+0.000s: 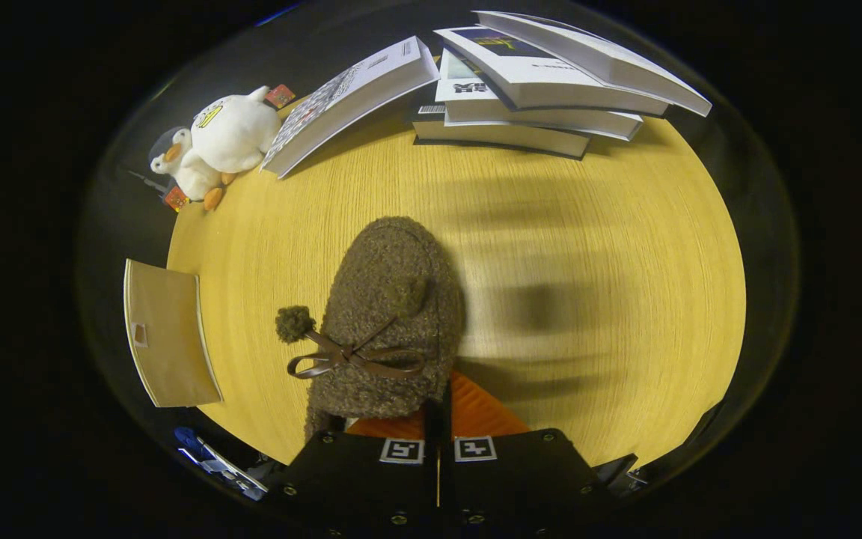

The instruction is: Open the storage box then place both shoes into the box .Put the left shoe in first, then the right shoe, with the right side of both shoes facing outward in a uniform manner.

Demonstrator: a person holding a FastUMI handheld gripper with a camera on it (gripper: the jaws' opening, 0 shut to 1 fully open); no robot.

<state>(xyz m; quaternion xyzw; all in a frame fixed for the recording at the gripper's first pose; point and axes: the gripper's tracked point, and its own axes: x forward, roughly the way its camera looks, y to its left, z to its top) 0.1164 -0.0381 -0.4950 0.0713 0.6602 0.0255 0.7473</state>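
The tool (437, 419) shows as two broad, flat, matte housing blocks set side by side, parted by a thin vertical seam. Each block carries a small square white marker printed with a black blocky pattern, one on either side of the seam. Small round screws dot the housings along their outer corners and lower rim. A narrow upright strip rises from the seam between the markers.

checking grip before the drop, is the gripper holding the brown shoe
Yes, the gripper is shut on the heel rim of the brown shoe.
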